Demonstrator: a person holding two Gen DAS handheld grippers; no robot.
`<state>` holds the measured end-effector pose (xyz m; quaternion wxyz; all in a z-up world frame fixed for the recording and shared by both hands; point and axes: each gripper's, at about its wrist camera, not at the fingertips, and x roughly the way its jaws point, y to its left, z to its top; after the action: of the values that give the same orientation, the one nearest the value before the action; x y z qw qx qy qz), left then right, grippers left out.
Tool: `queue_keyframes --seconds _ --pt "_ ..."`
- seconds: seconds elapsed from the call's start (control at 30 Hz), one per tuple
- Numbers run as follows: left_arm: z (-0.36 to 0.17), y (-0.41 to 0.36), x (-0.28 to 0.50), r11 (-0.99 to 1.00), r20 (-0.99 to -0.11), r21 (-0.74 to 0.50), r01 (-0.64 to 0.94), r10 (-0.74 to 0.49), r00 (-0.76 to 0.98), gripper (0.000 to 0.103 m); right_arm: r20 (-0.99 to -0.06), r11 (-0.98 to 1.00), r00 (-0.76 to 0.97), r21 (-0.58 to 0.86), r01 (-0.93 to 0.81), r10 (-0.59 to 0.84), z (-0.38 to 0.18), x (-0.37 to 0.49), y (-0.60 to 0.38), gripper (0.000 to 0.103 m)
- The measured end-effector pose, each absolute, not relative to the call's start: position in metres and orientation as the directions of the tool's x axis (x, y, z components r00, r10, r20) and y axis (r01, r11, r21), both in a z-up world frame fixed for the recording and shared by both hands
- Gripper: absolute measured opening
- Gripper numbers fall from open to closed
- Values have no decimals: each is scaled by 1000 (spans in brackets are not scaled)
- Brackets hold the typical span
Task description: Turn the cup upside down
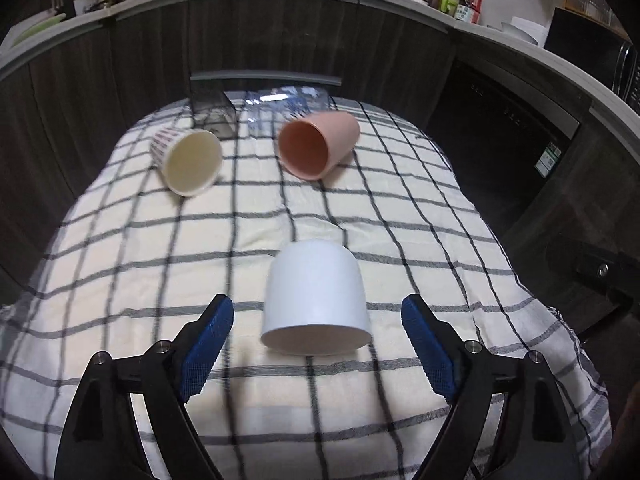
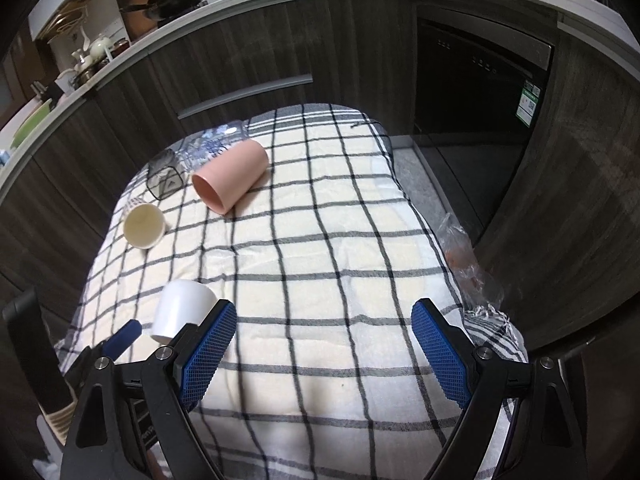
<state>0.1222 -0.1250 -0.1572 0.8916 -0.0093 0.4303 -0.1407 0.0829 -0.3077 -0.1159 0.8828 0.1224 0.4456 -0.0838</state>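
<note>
Dark wood cabinets curve round behind a checked cloth (image 1: 120,280) that covers the surface ahead of me. Both my grippers are spread wide with nothing between the pads. My left gripper (image 1: 318,316) faces the white cup (image 1: 316,288), which stands mouth-down and slightly tilted on the cloth, just ahead of the fingertips and between their lines, touching neither pad. Farther ahead lie two cups on their sides, mouths toward me: a pink cup (image 1: 318,144) slightly right and a cream cup (image 1: 188,160) with a striped wall to the left. My right gripper (image 2: 324,318) hangs over bare cloth, with the white cup (image 2: 180,308) just beyond its left fingertip.
</note>
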Motion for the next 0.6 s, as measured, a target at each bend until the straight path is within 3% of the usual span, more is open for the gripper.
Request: queue_keyframes --seconds 0.33,0.6 --pt "-115 -64 131 985 -720 -132 115 -175 671 87 -845 970 529 188 155 79 -98 118 -269 89" --pt "-100 -5 150 987 -672 -162 13 -120 731 92 -929 970 330 215 113 168 -113 168 -225 89"
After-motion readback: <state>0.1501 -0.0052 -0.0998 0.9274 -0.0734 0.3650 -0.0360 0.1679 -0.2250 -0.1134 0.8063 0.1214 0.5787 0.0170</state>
